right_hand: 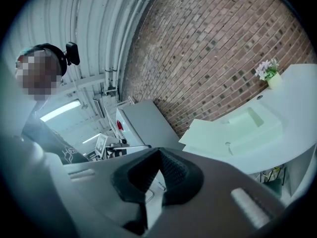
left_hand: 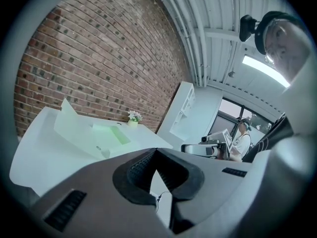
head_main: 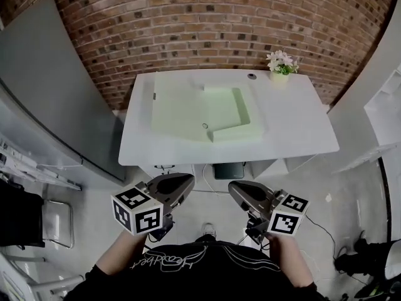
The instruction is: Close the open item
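- Box (head_main: 238,132): pale green, shallow, rectangular, matte; sits mid-worktop (head_main: 301,130), lid (head_main: 178,108) laid open flat to its left.
- Handling (judged): light, stiff board, probably hinged; take the lid at its free left edge.
- Left tool (head_main: 182,182), right tool (head_main: 238,190): both clenched, empty, well short of the worktop.
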Available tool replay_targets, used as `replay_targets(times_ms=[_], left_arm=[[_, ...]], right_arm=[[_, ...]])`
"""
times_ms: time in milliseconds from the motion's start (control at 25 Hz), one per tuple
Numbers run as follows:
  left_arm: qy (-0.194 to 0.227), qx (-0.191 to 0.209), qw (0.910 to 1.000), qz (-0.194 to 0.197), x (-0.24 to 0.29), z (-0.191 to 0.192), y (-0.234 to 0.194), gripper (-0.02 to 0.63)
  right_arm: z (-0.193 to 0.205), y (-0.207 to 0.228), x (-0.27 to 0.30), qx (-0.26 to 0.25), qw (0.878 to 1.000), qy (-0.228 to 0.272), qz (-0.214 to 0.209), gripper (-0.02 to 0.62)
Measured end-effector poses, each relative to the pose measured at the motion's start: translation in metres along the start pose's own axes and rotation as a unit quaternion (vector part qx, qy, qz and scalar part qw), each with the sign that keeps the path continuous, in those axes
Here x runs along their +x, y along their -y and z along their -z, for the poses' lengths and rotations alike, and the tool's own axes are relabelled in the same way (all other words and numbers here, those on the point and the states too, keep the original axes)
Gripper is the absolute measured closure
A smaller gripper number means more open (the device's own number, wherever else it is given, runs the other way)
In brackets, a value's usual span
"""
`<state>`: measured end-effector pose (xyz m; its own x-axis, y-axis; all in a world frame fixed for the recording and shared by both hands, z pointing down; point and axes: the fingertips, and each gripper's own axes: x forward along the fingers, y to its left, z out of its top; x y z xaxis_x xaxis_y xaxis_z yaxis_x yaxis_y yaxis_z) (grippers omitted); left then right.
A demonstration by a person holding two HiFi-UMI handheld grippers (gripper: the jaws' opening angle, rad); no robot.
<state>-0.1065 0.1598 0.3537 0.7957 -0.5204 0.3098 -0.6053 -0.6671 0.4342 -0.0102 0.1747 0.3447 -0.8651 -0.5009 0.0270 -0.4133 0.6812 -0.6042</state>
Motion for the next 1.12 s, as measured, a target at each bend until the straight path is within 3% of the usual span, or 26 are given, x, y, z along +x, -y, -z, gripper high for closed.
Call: replay_targets(times_ms=[280, 600, 1120], left_arm=[[-0.007, 0.003, 0.9994, -0.033, 0.041, -0.027, -0.027, 0.604], [0.006, 0.019, 0.9982, -0.057, 0.057, -0.048, -0.032, 0.604], [0.012, -0.008, 0.9983, -0.056, 0.065, -0.050, -0.072, 0.604]], right_arm=[[-0.035, 0.049, 0.008, 0.004, 1.000, -0.003, -0.021, 0.597], [-0.061, 0.065, 0.011, -0.015, 0.999, -0.001, -0.045, 0.597], [-0.071, 0.090, 0.030, -0.015, 1.000, 0.001, -0.021, 0.597]])
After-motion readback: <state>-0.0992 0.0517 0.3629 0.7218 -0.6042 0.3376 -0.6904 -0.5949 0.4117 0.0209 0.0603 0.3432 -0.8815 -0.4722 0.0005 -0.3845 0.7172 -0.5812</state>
